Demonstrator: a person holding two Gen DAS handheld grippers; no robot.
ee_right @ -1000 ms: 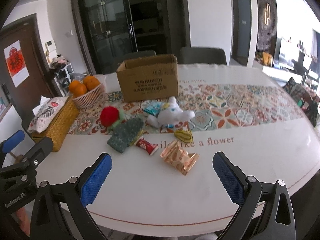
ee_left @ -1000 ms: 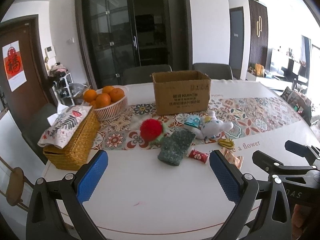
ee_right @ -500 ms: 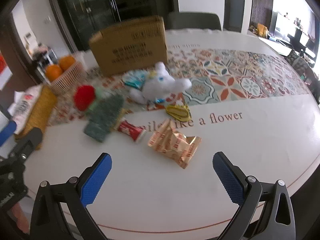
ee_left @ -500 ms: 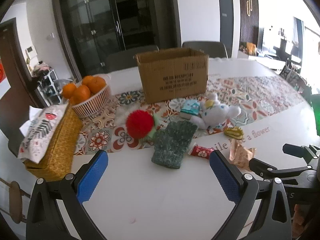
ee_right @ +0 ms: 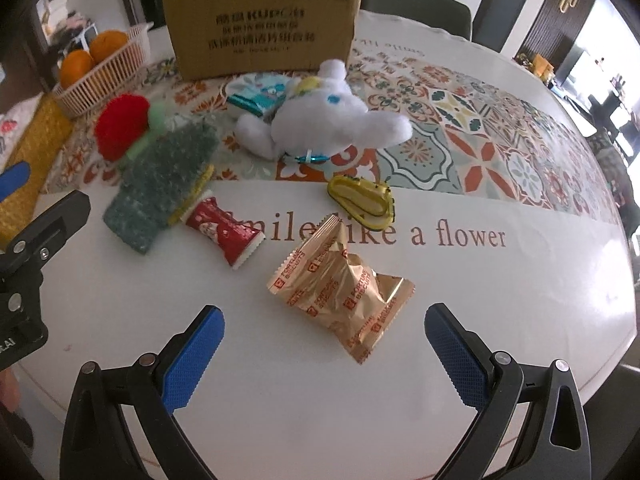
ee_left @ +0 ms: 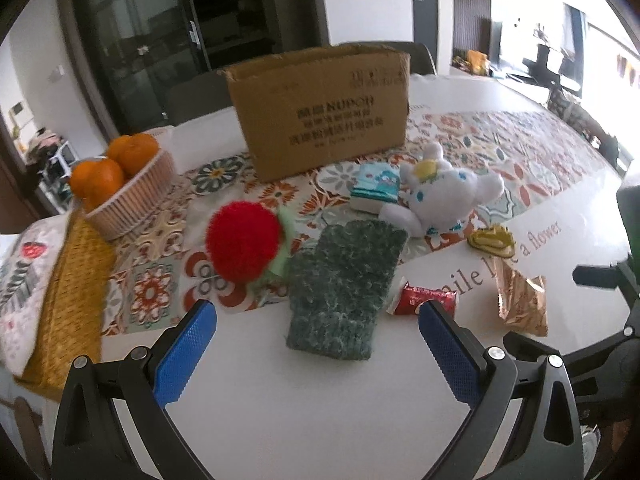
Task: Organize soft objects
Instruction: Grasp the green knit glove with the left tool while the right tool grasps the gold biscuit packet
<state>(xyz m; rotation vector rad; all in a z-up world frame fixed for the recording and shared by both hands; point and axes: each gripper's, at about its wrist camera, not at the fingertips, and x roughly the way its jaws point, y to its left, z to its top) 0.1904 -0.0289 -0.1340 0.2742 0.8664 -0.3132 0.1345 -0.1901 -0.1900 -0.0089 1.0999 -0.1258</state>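
Observation:
A dark green knitted glove [ee_left: 344,288] lies flat just ahead of my open, empty left gripper [ee_left: 316,344]. A red pompom [ee_left: 242,242] sits to its left and a white plush toy [ee_left: 440,196] to its right. In the right wrist view the white plush toy [ee_right: 328,114], the glove [ee_right: 160,184] and the pompom [ee_right: 120,126] lie further back. My right gripper [ee_right: 324,348] is open and empty, just short of a gold snack packet [ee_right: 344,288]. An open cardboard box [ee_left: 320,112] stands behind them.
A red candy wrapper [ee_right: 222,230], a yellow wrapper [ee_right: 362,198] and a teal tissue pack [ee_right: 258,92] lie among the soft things. A basket of oranges [ee_left: 120,180] and a wicker tissue box [ee_left: 68,300] stand at the left. The white table's edge [ee_right: 600,360] curves at the right.
Both grippers have moved forward and lower toward the objects, which now look much larger. The left one closed in on the glove, the right on the gold packet. Both stayed open.

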